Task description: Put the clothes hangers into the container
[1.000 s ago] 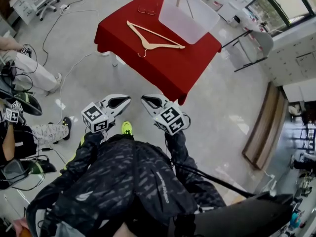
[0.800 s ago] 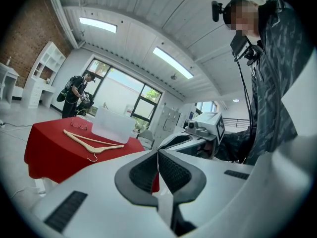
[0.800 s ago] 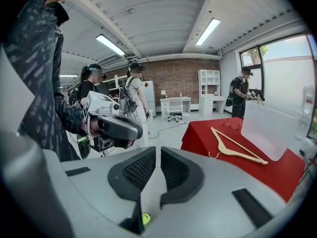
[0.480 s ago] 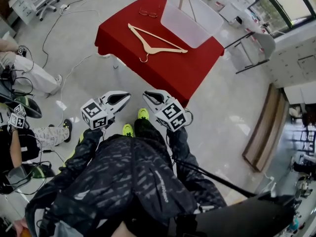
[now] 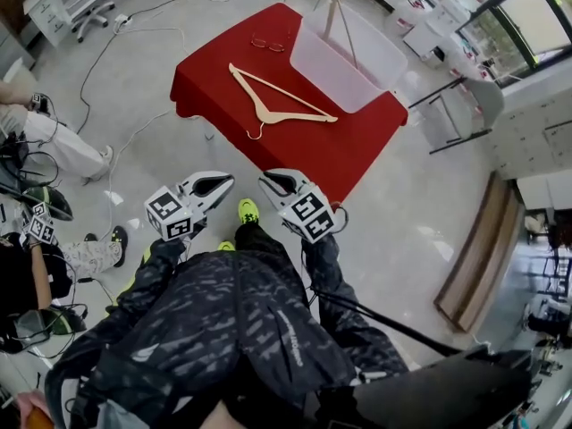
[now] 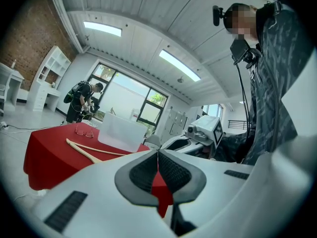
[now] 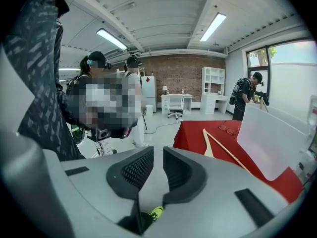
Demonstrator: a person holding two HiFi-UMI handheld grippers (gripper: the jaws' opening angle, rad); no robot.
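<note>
A pale wooden clothes hanger [image 5: 279, 107] lies flat on the red table [image 5: 344, 155], also seen as the hanger [image 6: 89, 150] and the hanger [image 7: 218, 145]. Behind it on the table stands a clear plastic container [image 5: 350, 47], with one thin stick leaning inside. My left gripper [image 5: 228, 179] and right gripper [image 5: 265, 179] hang side by side over the floor, short of the table's near edge. The left gripper [image 6: 158, 155] is shut and holds nothing. The right gripper [image 7: 158, 157] has just been opening; its jaws stand a narrow gap apart with nothing between them.
A pair of glasses [image 5: 268, 41] lies at the table's far side. People sit on the left [image 5: 45, 137] among floor cables [image 5: 116, 141]. A grey chair [image 5: 469, 83] stands right of the table, and a wooden board [image 5: 474, 239] lies on the floor further right.
The person has stepped toward the table, carrying both grippers forward together. The table and hanger now sit a little nearer in the head view.
</note>
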